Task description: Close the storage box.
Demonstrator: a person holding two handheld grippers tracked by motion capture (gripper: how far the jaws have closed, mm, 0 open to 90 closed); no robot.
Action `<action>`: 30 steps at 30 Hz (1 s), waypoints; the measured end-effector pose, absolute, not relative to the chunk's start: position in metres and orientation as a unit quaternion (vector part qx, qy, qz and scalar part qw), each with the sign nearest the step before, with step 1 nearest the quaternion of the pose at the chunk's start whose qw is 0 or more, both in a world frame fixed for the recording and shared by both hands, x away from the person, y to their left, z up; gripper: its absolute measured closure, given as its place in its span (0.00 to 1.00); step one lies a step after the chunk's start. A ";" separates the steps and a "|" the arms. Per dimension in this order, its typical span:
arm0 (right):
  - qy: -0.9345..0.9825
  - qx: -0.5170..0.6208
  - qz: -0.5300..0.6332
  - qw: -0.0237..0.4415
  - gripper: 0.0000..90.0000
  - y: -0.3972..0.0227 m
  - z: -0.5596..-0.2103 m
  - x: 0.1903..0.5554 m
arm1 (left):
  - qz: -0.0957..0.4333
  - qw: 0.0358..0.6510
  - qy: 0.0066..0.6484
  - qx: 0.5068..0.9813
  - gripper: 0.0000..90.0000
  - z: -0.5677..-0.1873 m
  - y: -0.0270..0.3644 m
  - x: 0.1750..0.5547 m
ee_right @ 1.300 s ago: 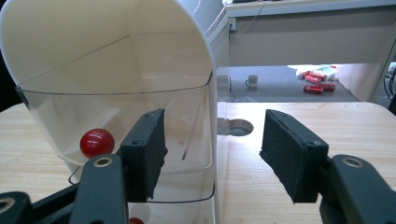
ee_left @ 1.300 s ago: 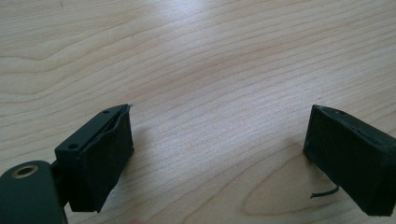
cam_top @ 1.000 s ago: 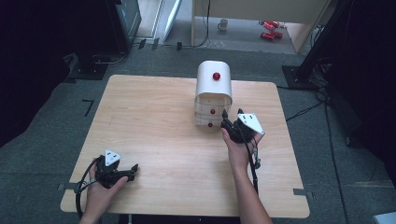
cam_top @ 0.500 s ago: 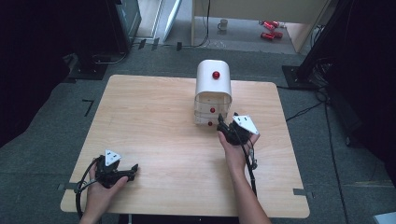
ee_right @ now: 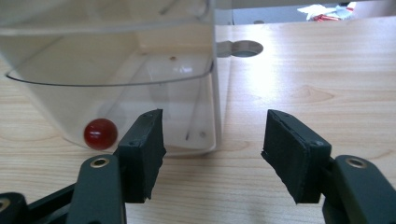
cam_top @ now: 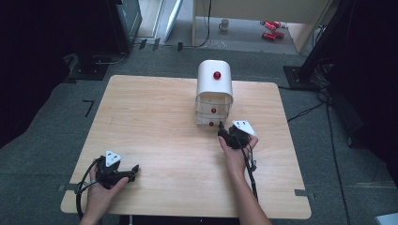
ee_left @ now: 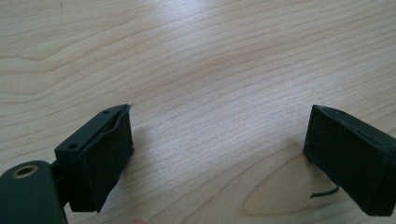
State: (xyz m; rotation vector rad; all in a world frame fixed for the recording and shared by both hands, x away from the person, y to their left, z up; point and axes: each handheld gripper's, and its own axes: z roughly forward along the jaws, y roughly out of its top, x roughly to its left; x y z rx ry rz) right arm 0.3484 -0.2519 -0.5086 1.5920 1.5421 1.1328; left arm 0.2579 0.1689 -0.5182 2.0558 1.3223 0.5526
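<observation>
Drawers of clear plastic sat stacked under a white domed top at the far middle of the table, each with a red knob; the bottom knob was the one you were reaching for. Nothing looked pulled out yet, so the opening was all ahead of you. Your right gripper stood just before that knob, jaws half spread and empty. Its own view showed the knob lying left of the jaws, not between them, which the high view hid. Your left gripper rested near the table's near edge, jaws spread wide over bare wood.
</observation>
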 end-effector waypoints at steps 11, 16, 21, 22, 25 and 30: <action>0.580 0.610 0.439 0.315 0.44 -0.250 -0.509 0.351 | 0.209 0.312 0.501 0.779 0.09 -0.518 0.169 0.258; 0.589 0.603 0.435 0.317 0.43 -0.251 -0.508 0.346 | 0.209 0.312 0.501 0.779 0.09 -0.518 0.169 0.258; 0.596 0.604 0.429 0.309 0.42 -0.259 -0.510 0.336 | 0.209 0.313 0.501 0.779 0.09 -0.518 0.169 0.258; 0.598 0.605 0.427 0.306 0.42 -0.263 -0.511 0.333 | 0.209 0.313 0.501 0.779 0.09 -0.518 0.169 0.258; 0.605 0.612 0.414 0.297 0.40 -0.274 -0.514 0.323 | 0.209 0.313 0.501 0.780 0.09 -0.518 0.169 0.258; 0.641 0.614 0.382 0.258 0.28 -0.293 -0.516 0.298 | 0.209 0.313 0.501 0.780 0.09 -0.518 0.169 0.258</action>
